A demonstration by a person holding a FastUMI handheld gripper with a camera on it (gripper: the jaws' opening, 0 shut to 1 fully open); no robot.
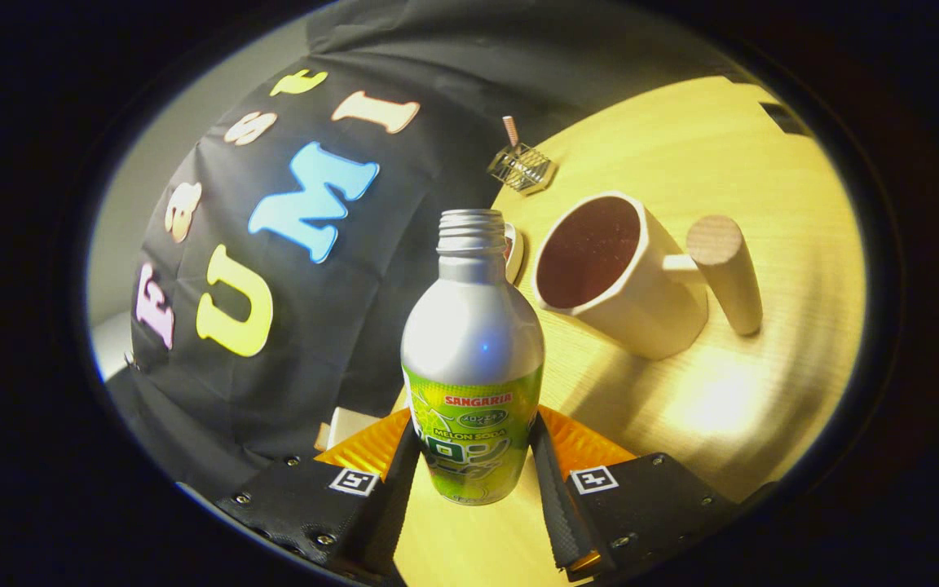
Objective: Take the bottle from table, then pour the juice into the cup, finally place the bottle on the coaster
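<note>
Gripping the bottle (472, 359) low on its green label, the gripper (473, 456) has it pinned at the bottom centre of the frame, one finger pressed against each flank of the body, so this is a firm grasp on both sides. And look at that bottle: silver shoulders, threaded neck bare with no cap on, mouth pointing up toward the middle of the frame, the whole scene tilted as the wooden table (763, 163) sweeps across the right half. Up and to the right of the bottle's neck sits the cup (616, 273), a pale mug with a dark inside, its mouth turned toward the bottle and a chunky wooden peg handle (726, 273) sticking out on its far right side. Peeking out just behind the bottle's neck, between it and the cup, is the edge of a small round pale object (513, 251); too little shows to name it. Further back, toward the upper centre of the frame at the table's edge, rests a small wire-frame item (521, 165); what it is, I cannot tell.
</note>
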